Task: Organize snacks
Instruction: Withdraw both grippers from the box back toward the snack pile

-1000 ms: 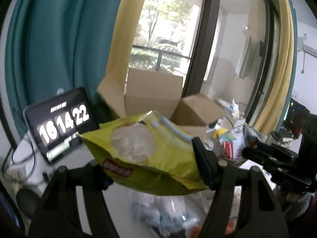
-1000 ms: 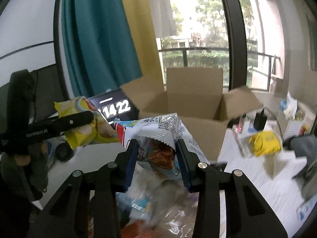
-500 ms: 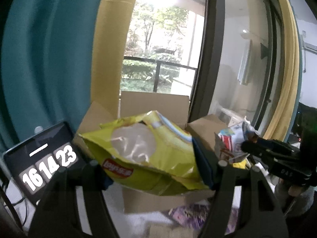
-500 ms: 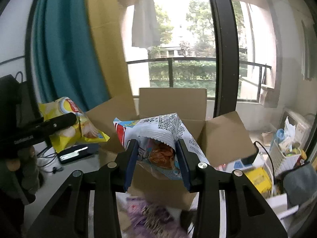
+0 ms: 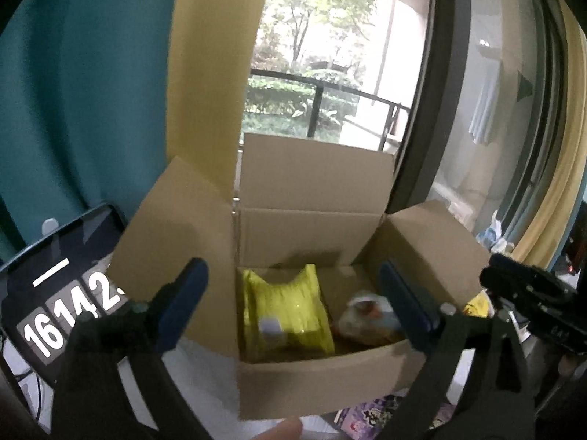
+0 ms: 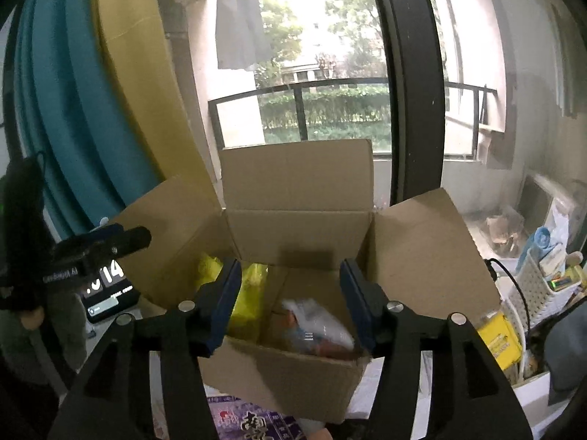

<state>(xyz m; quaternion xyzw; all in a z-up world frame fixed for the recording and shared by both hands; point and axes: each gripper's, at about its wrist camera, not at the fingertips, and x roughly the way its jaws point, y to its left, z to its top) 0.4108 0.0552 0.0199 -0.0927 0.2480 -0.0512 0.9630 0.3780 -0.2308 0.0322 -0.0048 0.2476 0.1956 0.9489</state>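
Both grippers are hovering over the cardboard box [image 5: 312, 377], jaws apart and gripping nothing: left gripper [image 5: 293, 304], right gripper [image 6: 290, 304]. The yellow chip bag [image 5: 286, 311] and a blurred, apparently white snack packet [image 6: 315, 326] are lying inside. Next move: fetching the purple packet [image 6: 249, 421] lying below.

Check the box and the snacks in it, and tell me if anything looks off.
Nothing stands out. The yellow chip bag and the white snack packet lie side by side inside the open cardboard box, with no visible spill or tear. Both the left gripper and right gripper hover open above it.
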